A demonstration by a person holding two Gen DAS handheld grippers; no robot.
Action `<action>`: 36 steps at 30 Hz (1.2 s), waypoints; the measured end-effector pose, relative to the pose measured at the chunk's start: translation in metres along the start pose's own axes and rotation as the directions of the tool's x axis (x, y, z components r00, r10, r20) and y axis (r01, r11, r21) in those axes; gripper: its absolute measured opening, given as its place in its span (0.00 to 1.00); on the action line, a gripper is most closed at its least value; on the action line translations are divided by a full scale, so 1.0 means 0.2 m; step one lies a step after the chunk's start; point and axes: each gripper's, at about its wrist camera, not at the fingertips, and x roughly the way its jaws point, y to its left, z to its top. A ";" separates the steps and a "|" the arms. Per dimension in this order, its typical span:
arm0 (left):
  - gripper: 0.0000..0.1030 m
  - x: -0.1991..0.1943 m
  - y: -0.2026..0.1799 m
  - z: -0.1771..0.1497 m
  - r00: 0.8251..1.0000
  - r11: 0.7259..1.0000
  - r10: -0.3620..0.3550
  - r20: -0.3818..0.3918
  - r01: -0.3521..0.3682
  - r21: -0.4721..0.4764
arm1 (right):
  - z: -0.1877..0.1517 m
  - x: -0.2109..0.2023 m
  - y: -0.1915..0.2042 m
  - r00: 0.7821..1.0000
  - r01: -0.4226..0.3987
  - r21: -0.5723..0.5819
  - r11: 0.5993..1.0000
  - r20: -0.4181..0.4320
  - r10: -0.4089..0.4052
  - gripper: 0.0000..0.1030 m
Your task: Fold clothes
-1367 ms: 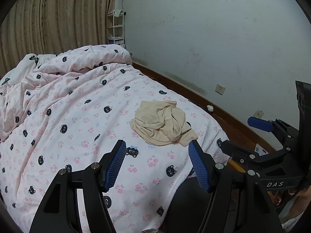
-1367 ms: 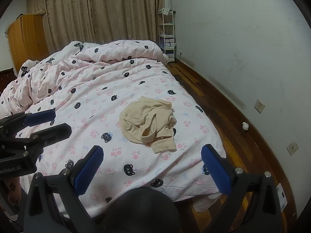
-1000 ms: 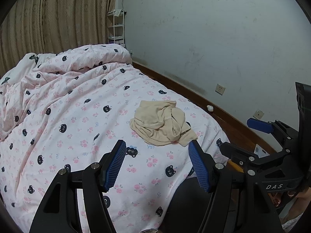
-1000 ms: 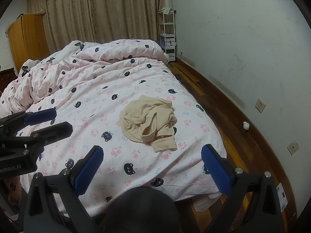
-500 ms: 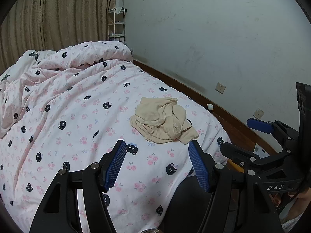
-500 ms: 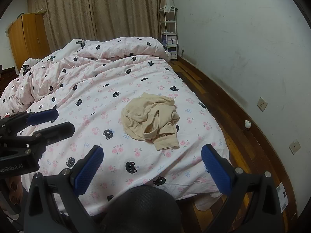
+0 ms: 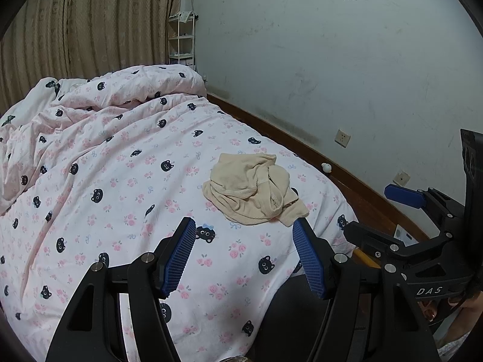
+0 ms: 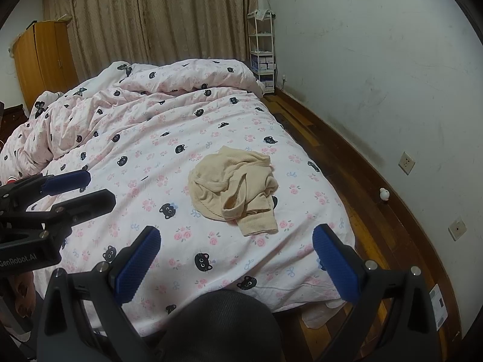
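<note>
- Lying crumpled on the bedspread (image 7: 99,163), the beige garment (image 7: 250,190) sits near the foot of the bed, toward the side closest to the wall (image 7: 347,69), and nothing is folded yet.
- Both tools hang short of the bed's near edge, apart from the cloth. The left gripper (image 7: 244,259) has its blue pads spread wide with nothing between them; the right gripper (image 8: 235,259) is spread wider and is likewise empty.
- From the left gripper the heap lies ahead and a little to the right, its nearest flap just beyond the right-hand pad in the picture. From the right gripper it lies almost straight ahead, centred between the pads.
- The heap has no clear long axis. It is a rounded bundle with one cuffed end, probably a sleeve (image 8: 259,221), pointing back toward the foot of the bed.
- I judge the right gripper the better placed for that cuffed end, and the left for the edge of the bundle on its own side; which is truly nearer I cannot tell.
- The right wrist view shows the sleeve lying flat and separate, the floor (image 8: 341,163) beside the bed, a wardrobe (image 8: 45,60) and the left tool at its left edge.
- The left wrist view shows the bundle's seamed rim and the right tool at its right edge, held in a hand (image 7: 446,307).
</note>
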 end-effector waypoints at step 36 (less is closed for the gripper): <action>0.60 0.07 0.03 -0.02 0.999 1.000 -0.029 -0.023 0.029 -0.004 | 0.01 0.07 0.01 1.000 -0.002 -0.002 1.000 -0.015 0.002 0.99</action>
